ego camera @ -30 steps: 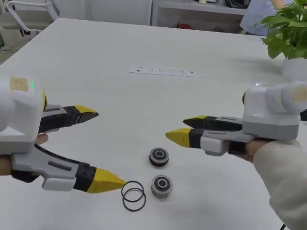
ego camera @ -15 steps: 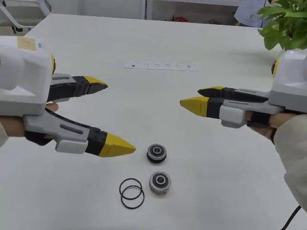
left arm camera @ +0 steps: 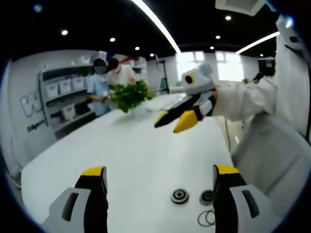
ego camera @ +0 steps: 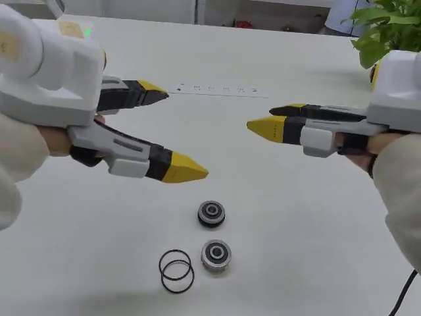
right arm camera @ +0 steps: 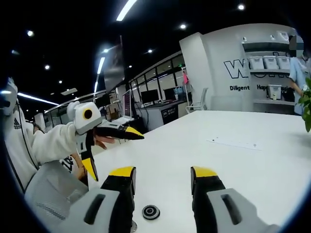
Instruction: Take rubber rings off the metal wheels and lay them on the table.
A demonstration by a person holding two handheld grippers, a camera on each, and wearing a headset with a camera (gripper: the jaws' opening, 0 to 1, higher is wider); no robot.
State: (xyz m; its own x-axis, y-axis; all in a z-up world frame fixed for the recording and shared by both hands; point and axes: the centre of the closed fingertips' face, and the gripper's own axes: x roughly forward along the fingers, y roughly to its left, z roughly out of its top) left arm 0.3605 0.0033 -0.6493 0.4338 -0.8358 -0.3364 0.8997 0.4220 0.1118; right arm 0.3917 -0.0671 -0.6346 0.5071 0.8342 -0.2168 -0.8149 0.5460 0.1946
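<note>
White matte desk [ego camera: 309, 217], smooth all over, and low in the head view the farther wheel [ego camera: 211, 213] and the nearer wheel [ego camera: 216, 255] both lie flat, bores facing up. One is dark-rimmed, the other shiny silver metal; whether that dark rim is rubber, I can't tell. Just left of the nearer one, two thin black rubber rings [ego camera: 176, 270] lie flat, overlapping. Above them the left tongs [ego camera: 176, 135] gape wide, holding nothing. Opposite, the right tongs [ego camera: 264, 118] are parted and empty too, their body cut off at the frame edge.
</note>
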